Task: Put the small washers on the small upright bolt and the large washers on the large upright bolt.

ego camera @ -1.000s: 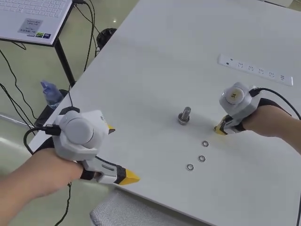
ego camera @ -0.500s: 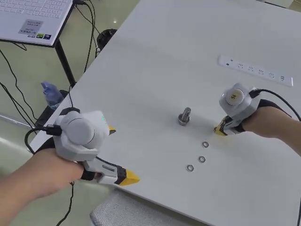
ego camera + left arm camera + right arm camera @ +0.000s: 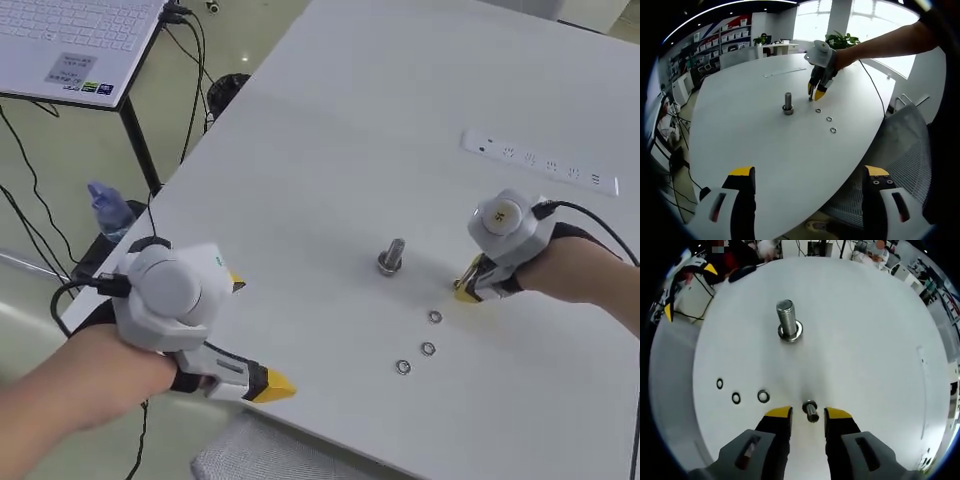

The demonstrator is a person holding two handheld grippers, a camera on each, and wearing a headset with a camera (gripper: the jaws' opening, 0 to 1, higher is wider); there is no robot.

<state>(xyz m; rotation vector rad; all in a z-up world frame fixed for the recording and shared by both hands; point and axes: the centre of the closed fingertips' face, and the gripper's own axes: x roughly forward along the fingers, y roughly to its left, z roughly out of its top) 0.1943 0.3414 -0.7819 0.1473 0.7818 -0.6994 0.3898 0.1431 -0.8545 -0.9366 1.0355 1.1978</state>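
While my right gripper (image 3: 808,416) is straddling the small bolt (image 3: 810,410) with jaws parted, my left gripper (image 3: 808,174) is hovering open at the table (image 3: 300,150) edge, three washers (image 3: 736,398) lying loose nearby.

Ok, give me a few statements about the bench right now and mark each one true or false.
1. Three loose washers lie flat on the table. True.
2. The right tool is shut on a washer. False: its jaws stand open on either side of the small bolt.
3. The large bolt lies on its side. False: it stands upright.
4. The left tool is open and holds nothing. True.
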